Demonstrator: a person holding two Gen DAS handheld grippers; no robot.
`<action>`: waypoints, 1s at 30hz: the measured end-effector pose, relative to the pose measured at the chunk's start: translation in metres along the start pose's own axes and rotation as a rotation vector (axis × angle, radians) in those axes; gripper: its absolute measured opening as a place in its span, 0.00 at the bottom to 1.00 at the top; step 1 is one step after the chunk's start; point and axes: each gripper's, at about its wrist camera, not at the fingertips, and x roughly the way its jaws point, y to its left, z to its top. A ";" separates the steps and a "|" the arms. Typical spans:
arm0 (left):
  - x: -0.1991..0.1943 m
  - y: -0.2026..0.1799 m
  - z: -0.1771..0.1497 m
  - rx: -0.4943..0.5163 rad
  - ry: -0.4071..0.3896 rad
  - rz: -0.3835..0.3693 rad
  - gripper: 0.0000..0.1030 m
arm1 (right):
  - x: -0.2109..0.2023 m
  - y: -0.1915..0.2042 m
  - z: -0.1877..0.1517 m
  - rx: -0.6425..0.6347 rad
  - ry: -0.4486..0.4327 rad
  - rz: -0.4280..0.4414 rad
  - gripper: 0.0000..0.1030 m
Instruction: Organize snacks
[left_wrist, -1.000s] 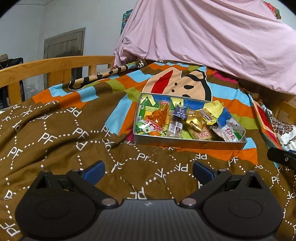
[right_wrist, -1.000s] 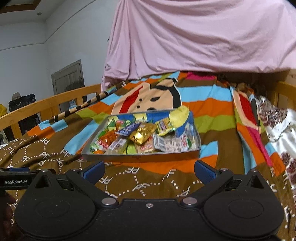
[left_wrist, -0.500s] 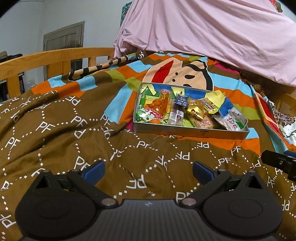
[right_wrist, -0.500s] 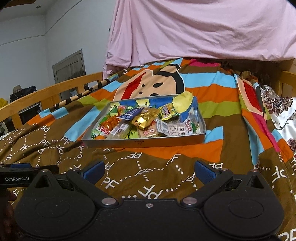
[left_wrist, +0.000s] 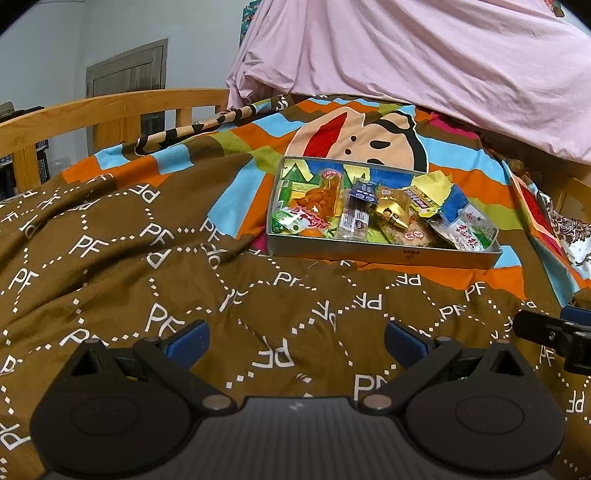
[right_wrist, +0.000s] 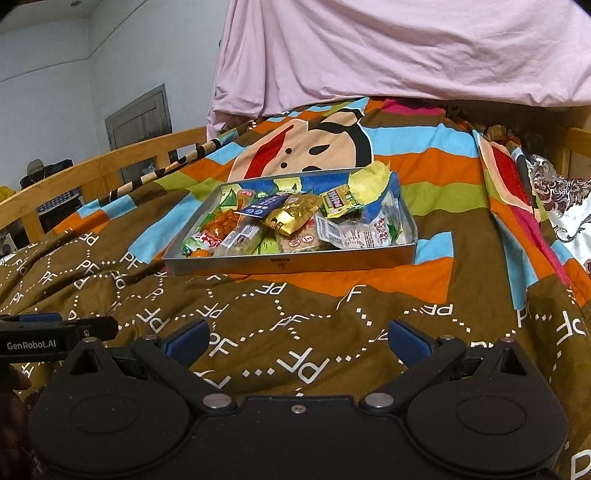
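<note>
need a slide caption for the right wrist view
Open right gripper hovers over a brown quilt, facing a metal tray heaped with wrapped snacks.

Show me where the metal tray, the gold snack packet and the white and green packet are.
metal tray (left_wrist: 384, 254), left wrist view, its near wall.
gold snack packet (left_wrist: 393, 210), left wrist view, middle of the wrapper.
white and green packet (left_wrist: 474, 230), left wrist view, its printed face.

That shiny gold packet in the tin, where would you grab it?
Probably by the pointed lower corner of the gold packet, coming from above. It lies on top of the other snacks in the tin, tilted, so that corner sticks up free. The tin's wall blocks a low approach from the front.
</note>
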 end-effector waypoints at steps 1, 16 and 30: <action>0.000 0.000 0.000 0.001 -0.004 0.002 1.00 | 0.001 0.000 -0.001 -0.001 0.001 0.000 0.99; -0.003 0.002 -0.007 -0.012 -0.067 0.021 1.00 | 0.004 0.002 -0.010 0.006 -0.056 -0.029 0.99; -0.010 -0.003 -0.008 0.028 -0.156 0.028 1.00 | -0.004 0.010 -0.012 -0.046 -0.167 -0.068 0.99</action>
